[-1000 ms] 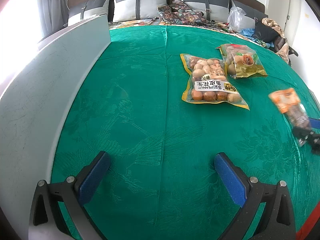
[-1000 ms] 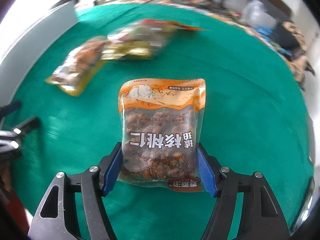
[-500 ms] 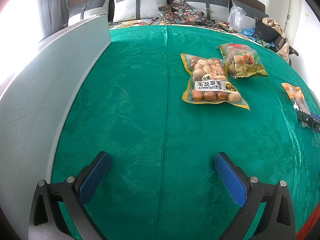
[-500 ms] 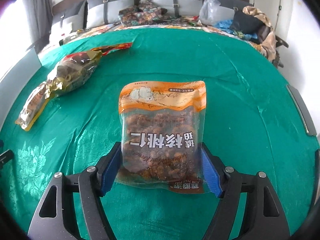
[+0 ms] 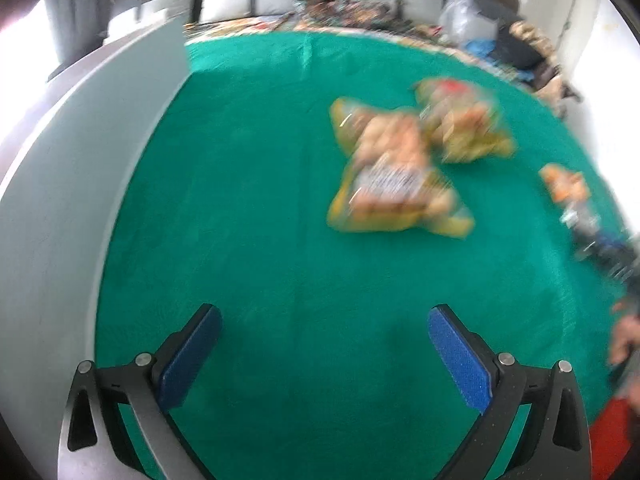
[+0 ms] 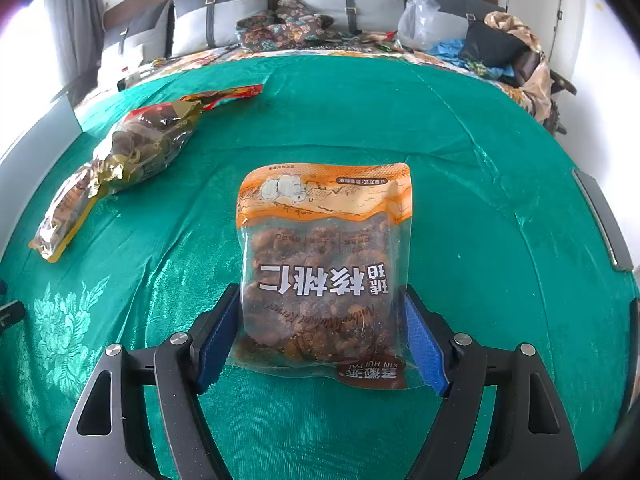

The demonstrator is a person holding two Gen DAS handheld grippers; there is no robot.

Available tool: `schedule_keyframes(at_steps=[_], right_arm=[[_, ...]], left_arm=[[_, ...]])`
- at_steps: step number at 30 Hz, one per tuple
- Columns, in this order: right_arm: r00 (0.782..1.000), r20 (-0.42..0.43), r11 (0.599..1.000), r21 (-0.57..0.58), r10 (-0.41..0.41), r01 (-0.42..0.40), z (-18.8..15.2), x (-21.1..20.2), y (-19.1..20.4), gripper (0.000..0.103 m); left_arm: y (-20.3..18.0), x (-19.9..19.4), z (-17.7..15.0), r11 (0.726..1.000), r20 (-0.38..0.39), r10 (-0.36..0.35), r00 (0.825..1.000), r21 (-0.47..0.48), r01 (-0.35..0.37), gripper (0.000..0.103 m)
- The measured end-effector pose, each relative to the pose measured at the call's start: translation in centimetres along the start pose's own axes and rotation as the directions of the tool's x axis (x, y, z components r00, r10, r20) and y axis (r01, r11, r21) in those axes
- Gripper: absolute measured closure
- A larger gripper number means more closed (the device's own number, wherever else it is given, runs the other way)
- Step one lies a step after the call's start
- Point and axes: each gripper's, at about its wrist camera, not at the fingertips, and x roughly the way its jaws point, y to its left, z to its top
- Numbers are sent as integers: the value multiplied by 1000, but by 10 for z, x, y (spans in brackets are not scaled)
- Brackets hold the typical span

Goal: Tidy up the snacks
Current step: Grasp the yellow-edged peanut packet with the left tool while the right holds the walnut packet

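An orange-topped clear bag of walnut kernels [image 6: 324, 264] lies flat on the green bedspread [image 6: 480, 200]. My right gripper [image 6: 322, 296] straddles its lower half and its jaws are opening, the blue pads [image 6: 218, 332] just at the bag's edges without squeezing it. Left of it lie a gold bag of dark snacks [image 6: 152, 140] and a yellow peanut bag [image 6: 64, 216]. The left wrist view is blurred: my left gripper [image 5: 324, 316] hangs open and empty over bare cloth, with the peanut bag [image 5: 396, 176], the gold bag [image 5: 460, 124] and the walnut bag [image 5: 564, 184] beyond it.
A grey board [image 5: 80, 160] walls the left side of the bedspread. Pillows [image 6: 224, 12], patterned fabric and a pile of bags and clothes [image 6: 492, 48] line the far edge. A dark bar [image 6: 600, 216] lies at the right edge. A hand [image 5: 624, 336] shows at the right.
My right gripper swung rightward with the walnut bag, came to rest with it on the cloth, and its jaws widened. The left gripper has risen, and its view is now blurred.
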Motion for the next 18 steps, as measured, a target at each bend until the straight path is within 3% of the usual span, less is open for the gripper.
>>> schedule_keyframes(at_steps=[4,7,11,12,14,15,18], right_arm=[[1000,0,1000,0,0,0,0,0,0,23],[1000,0,1000,0,1,-1,0,0,0,23],[1000,0,1000,0,1,-1,0,0,0,23],[1000,0,1000,0,1,-1,0,0,0,23],[1000,0,1000,1,1,-1,0,0,0,23],[1000,0,1000,1,1,-1,0,0,0,23],[1000,0,1000,1,1,-1,1,0,0,23]], left_arm=[[-31,-1,52,995,36,3,999,103,-7,1],[-54,29,85,983,-23,53,998,176,-48,1],[-62,75,100,975,-124,129,984,197,-103,2],[-61,84,100,976,-151,139,979,190,-109,6],[-52,82,96,990,-141,75,987,132,-56,25],[-48,76,94,994,-120,51,991,103,-39,44],[-37,64,80,997,-109,41,993,70,-33,48]])
